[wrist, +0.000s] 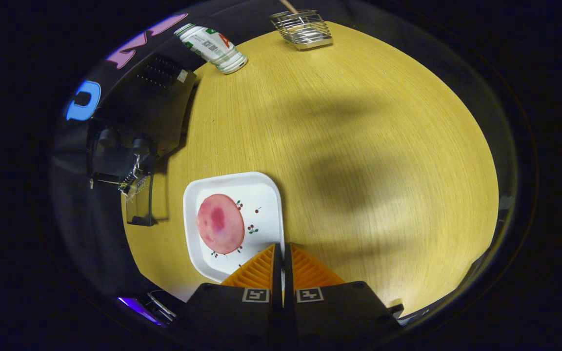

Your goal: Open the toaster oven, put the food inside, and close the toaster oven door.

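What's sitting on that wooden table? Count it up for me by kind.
Toaster ovens: 1, the black toaster oven, door hanging open
Plates: 1, the white plate
Food: 1, the pink round slice on the plate
Cans: 1, the can lying on its side
Wire racks: 1, the wire rack
Total: 5

The gripper is shut, empty, at the plate's edge.

Gripper (282,253) fingers pressed together, nothing between them, tips pointing to 12 o'clock, held up high.
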The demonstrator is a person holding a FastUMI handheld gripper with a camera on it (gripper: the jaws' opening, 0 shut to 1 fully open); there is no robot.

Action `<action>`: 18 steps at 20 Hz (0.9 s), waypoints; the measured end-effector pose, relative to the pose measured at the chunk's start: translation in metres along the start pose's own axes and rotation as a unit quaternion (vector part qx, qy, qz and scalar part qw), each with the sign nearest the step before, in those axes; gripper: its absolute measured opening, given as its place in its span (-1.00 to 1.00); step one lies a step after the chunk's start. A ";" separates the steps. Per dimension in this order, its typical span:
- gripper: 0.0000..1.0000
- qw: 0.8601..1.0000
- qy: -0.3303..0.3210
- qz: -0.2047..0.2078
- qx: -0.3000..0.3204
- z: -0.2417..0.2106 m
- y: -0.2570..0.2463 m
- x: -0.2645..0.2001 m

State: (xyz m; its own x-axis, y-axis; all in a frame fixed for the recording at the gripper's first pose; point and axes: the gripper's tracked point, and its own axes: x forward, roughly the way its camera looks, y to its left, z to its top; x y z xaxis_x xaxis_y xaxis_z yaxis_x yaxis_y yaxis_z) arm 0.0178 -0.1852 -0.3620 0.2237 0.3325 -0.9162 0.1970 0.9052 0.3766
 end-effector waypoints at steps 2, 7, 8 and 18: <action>-0.89 0.999 -0.015 0.025 0.043 -0.002 0.007 -0.004; -0.89 0.989 -0.055 0.061 0.124 -0.011 0.022 -0.015; -0.89 0.985 -0.063 0.070 0.144 -0.014 0.024 -0.019; -0.89 0.943 -0.142 0.140 0.266 -0.077 0.054 -0.074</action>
State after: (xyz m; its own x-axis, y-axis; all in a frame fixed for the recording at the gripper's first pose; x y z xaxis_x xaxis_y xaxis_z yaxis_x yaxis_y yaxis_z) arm -0.0621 -0.1407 -0.2848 0.5701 0.3859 -0.7253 0.5258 0.5070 0.6830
